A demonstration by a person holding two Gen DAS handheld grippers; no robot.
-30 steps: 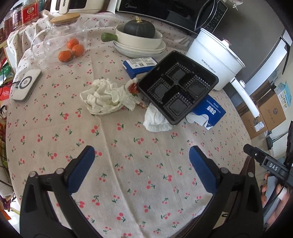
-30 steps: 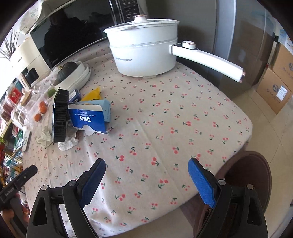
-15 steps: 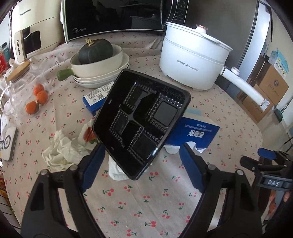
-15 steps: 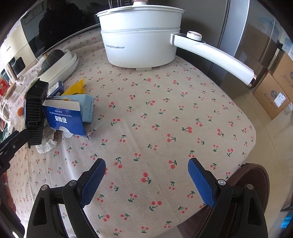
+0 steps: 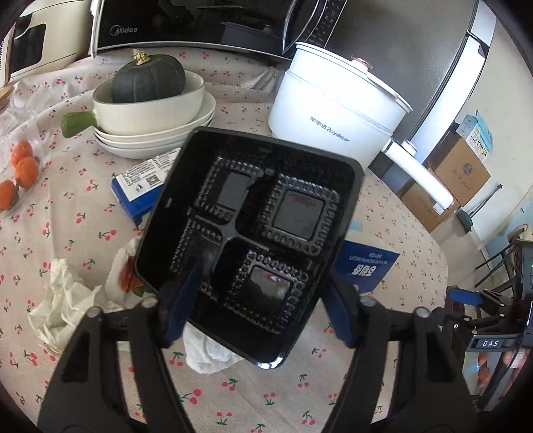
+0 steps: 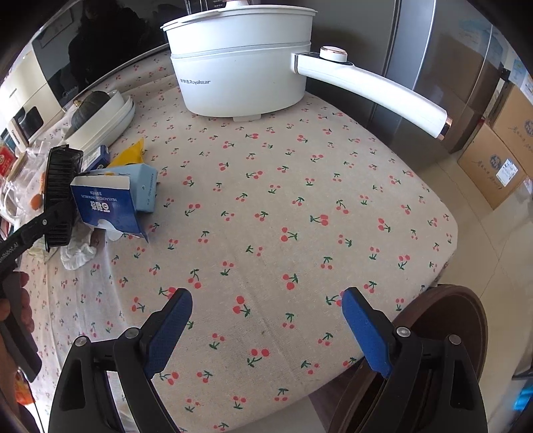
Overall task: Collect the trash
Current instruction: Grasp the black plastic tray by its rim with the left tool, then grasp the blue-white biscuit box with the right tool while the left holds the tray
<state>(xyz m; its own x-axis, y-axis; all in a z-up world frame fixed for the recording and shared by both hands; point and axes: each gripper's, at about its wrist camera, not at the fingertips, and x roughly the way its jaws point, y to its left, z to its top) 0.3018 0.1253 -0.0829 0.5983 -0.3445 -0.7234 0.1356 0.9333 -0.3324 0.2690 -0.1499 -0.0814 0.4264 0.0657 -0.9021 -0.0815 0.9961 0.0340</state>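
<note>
A black four-compartment plastic tray (image 5: 253, 233) lies tilted on the trash pile; it also shows edge-on in the right wrist view (image 6: 61, 196). My left gripper (image 5: 256, 299) is open with its jaws straddling the tray's near edge, the left finger (image 5: 181, 296) over the tray, the right finger (image 5: 339, 309) outside it. Crumpled white tissues (image 5: 63, 306) and a white wad (image 5: 208, 349) lie beside and under it. Blue cartons lie left (image 5: 143, 183) and right (image 5: 366, 266), (image 6: 106, 203). My right gripper (image 6: 266, 329) is open and empty above the tablecloth.
A white electric pot (image 5: 336, 110), (image 6: 243, 63) with a long handle stands at the back. Stacked bowls with a dark squash (image 5: 150, 100) and oranges (image 5: 20, 173) sit left. A microwave (image 5: 200, 23) is behind. A brown stool (image 6: 443, 336) and cardboard boxes (image 6: 499, 150) lie beyond the table edge.
My left gripper has moved in on the black tray, which now fills the view with the jaws around its near edge. My right gripper has drifted slightly forward over the cloth.
</note>
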